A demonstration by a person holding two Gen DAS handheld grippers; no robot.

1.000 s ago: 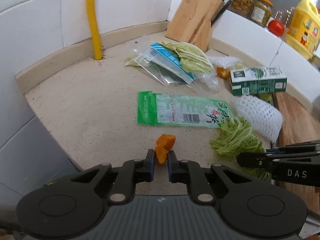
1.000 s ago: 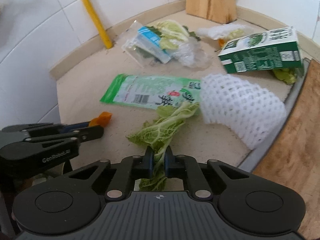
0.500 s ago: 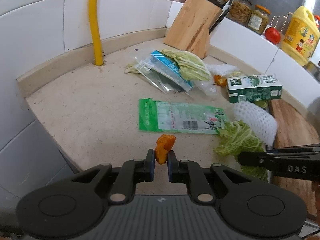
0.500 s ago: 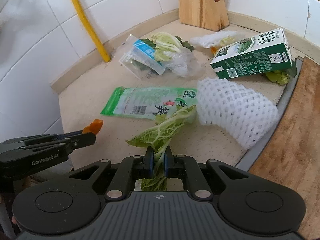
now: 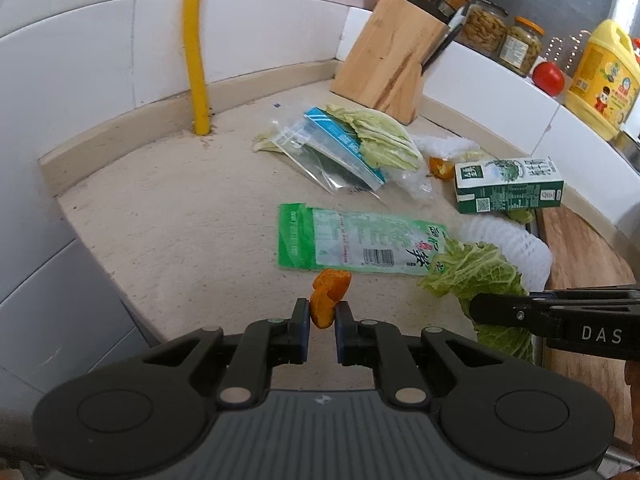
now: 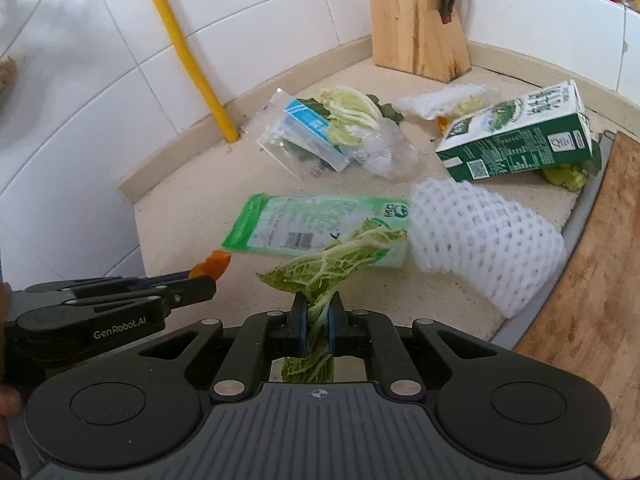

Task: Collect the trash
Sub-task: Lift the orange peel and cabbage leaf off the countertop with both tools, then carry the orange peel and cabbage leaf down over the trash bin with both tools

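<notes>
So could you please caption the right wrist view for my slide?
Right gripper pinches a cabbage leaf above the littered counter.

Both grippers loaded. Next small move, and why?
Probably carry both loads off the counter to wherever trash goes; no bin shows. The left gripper is shut on the orange peel, the right gripper on the cabbage leaf, so neither can pick up more.

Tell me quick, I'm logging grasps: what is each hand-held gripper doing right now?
Left hand-held gripper: closed on the orange peel.
Right hand-held gripper: closed on the cabbage leaf.
</notes>
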